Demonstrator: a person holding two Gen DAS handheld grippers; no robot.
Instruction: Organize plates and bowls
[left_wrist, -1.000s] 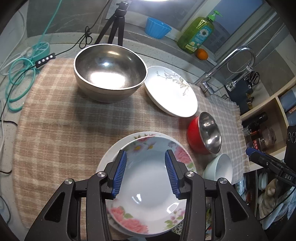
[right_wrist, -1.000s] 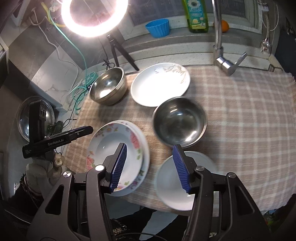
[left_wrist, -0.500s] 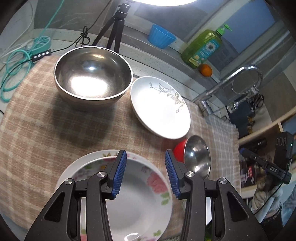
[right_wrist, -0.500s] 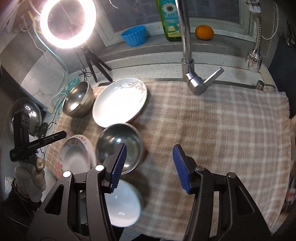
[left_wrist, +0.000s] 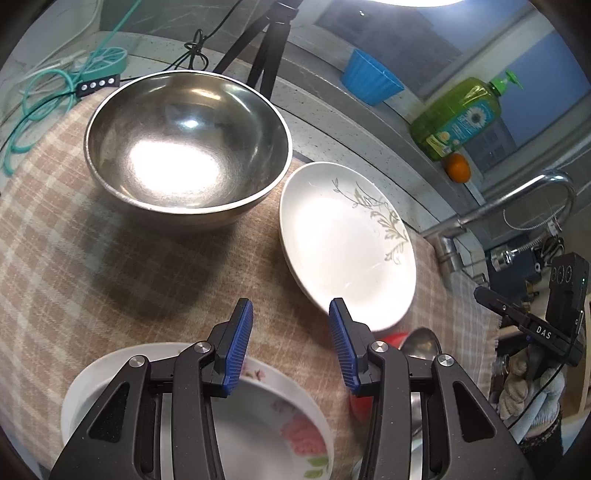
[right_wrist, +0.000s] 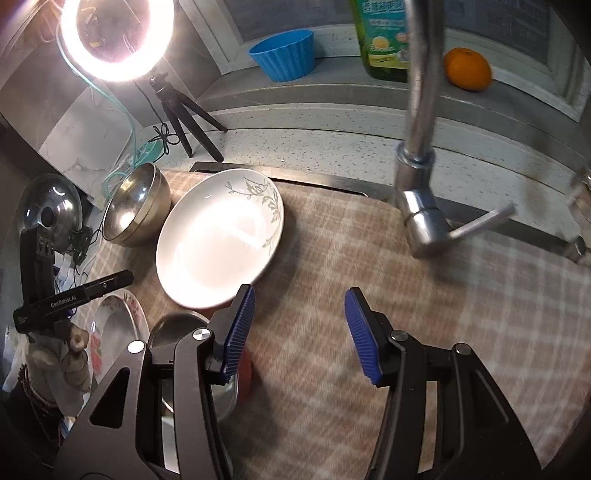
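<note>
Checked cloth (left_wrist: 74, 258) covers the desk, fills most of both views. Big steel bowl (left_wrist: 184, 147) upper left of left-wrist view, upright, empty; in the right-wrist view it sits small at mid left. White leaf-print plate (left_wrist: 347, 243) just right of it at frame centre, rims near, can't tell if touching. Floral plates (left_wrist: 258, 424), what looks like two stacked, at bottom of left view, partly under the left tongs (left_wrist: 291, 347). Red bowl with steel inside (left_wrist: 399, 341) lower right, mostly hidden behind the tong arm; the leaf plate's near rim seems to overlap it.

Left tongs: jaws moderately apart, nothing between them, hovering over bare cloth between the floral stack and the leaf plate. Right tongs (right_wrist: 299, 328): a bit wider, empty too, over cloth at lower centre of right view, red bowl under its left finger.

Step in hand, my guess: picking up the leaf plate to stack it on the floral ones. To do well: approach the near rim low, pinch one pad above, one below, lift clear of the red bowl before sliding.

Around: faucet (right_wrist: 421, 147) upper right, ring light (right_wrist: 114, 37) and tripod upper left, blue cup (right_wrist: 284, 53), soap bottle (left_wrist: 458, 118), orange (right_wrist: 467, 68) on the sill, cables far left. Obstacles: red bowl tight against the plate rim; big bowl crowds the plate's left.
</note>
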